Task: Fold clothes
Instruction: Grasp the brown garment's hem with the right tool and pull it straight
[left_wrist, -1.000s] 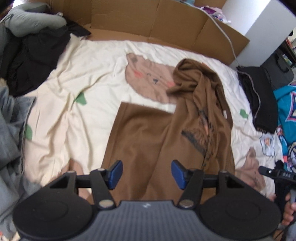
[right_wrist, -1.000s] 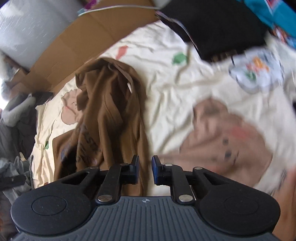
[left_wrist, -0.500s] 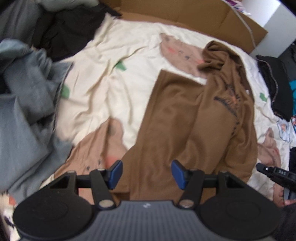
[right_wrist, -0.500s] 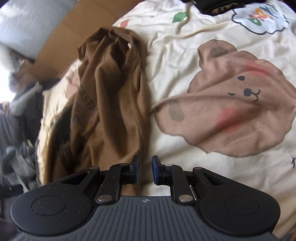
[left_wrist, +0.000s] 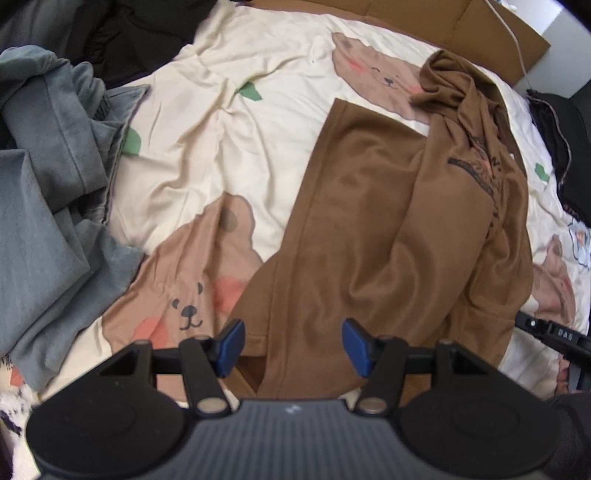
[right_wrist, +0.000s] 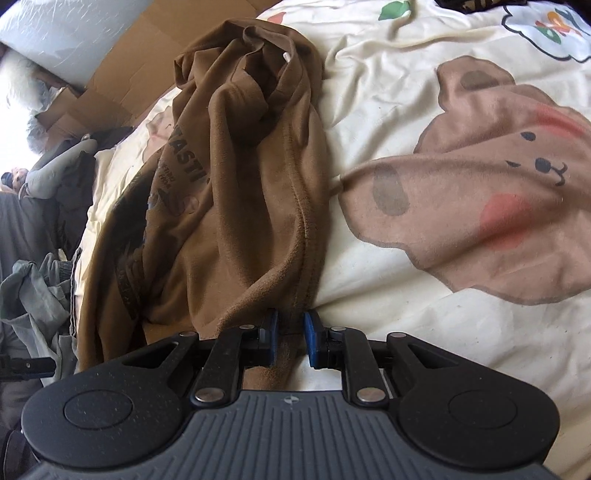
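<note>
1. Our left gripper is spread wide, its blue pads well apart and holding nothing; it hangs over the near hem of the brown shirt, and we cannot tell whether the pads touch the cloth.
2. Our right gripper is nearly closed, with only a narrow gap between its pads. A seamed edge of the brown shirt runs down into that gap, so it seems pinched there, though we cannot tell how firmly.
3. In the left wrist view the shirt lies on the cream bedsheet with bear prints, filling the middle and stretching toward 1 o'clock. Its left part lies flat with a straight edge; its right part is folded over and bunched, with dark printed lettering showing at 2 o'clock.
4. In the right wrist view the shirt runs from our gripper up toward 11 o'clock, crumpled at its far end.
5. A pile of grey clothes sits at 9 o'clock in the left wrist view, overlapping the sheet's edge, with black clothes beyond it at 11 o'clock.
6. More dark clothes lie at 3 o'clock, apart from the shirt.
7. Flattened cardboard stands along the far side of the bed at 12 to 1 o'clock; we see nothing inside it.
</note>
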